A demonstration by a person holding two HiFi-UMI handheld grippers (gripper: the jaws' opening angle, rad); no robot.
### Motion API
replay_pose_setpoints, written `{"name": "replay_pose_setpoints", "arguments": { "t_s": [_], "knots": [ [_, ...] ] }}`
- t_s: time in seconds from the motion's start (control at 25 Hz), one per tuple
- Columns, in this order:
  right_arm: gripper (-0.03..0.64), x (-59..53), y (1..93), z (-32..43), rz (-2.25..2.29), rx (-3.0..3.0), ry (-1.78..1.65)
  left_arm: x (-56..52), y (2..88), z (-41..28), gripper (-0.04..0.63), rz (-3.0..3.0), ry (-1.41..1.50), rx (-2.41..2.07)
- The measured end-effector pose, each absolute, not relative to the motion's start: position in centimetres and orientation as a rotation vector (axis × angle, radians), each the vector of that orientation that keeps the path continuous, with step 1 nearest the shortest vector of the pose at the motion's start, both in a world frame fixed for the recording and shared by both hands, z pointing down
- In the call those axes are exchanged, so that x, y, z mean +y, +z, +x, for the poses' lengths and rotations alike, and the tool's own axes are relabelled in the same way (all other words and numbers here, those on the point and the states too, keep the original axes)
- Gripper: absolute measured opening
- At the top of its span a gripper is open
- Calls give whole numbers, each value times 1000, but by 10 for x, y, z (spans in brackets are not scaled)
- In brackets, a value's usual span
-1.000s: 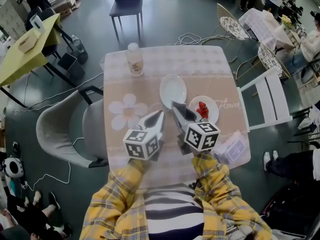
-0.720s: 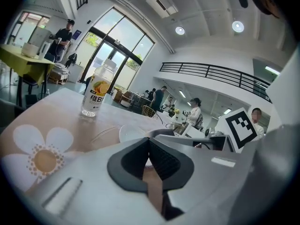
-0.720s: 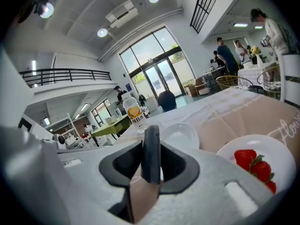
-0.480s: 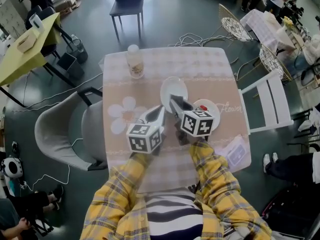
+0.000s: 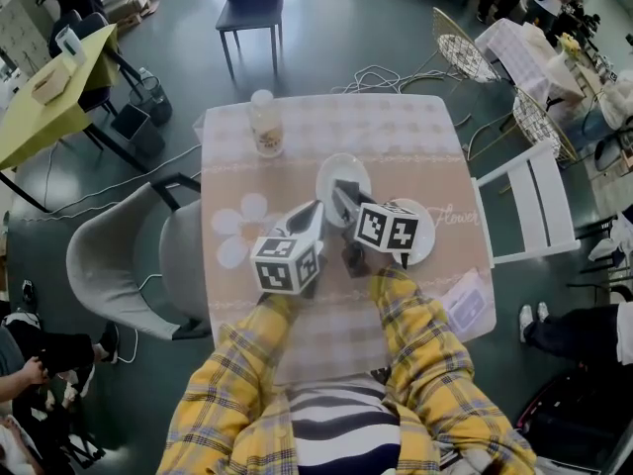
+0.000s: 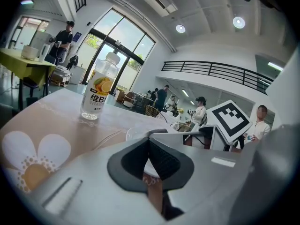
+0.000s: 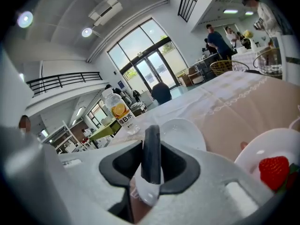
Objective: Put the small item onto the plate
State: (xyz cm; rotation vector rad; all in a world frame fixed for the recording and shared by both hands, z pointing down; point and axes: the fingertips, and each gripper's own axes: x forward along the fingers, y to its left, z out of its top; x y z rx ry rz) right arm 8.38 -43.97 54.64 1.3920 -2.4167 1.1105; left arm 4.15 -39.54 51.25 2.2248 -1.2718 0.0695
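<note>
Right gripper [image 5: 343, 194] jaws part-open, clamped on small dark item [image 7: 151, 153], held upright at near rim of empty white plate [image 5: 327, 166] mid-bench, likely for drop-off; left gripper [image 5: 313, 216] jaws closed, empty, parked beside; strawberry [image 7: 273, 171] on 2nd plate by right edge

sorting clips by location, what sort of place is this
Probably a café or canteen hall: the clothed table sits among other tables and chairs, with tall glass doors, a balcony railing and people about.
</note>
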Motion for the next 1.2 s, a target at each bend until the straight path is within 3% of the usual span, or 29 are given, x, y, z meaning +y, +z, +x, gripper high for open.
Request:
{"name": "replay_pose_setpoints", "arguments": {
  "t_s": [0.52,0.84,1.2],
  "knots": [
    [123,-439,544,92,1382,-2308,923,-395,504,45,-12,2258,74,-1268],
    [179,-436,540,109,1466,-2252,783,-387,502,45,-12,2269,77,-1268],
    [176,-420,531,117,1497,-2266,766,-372,500,41,-12,2280,75,-1279]
  ]
}}
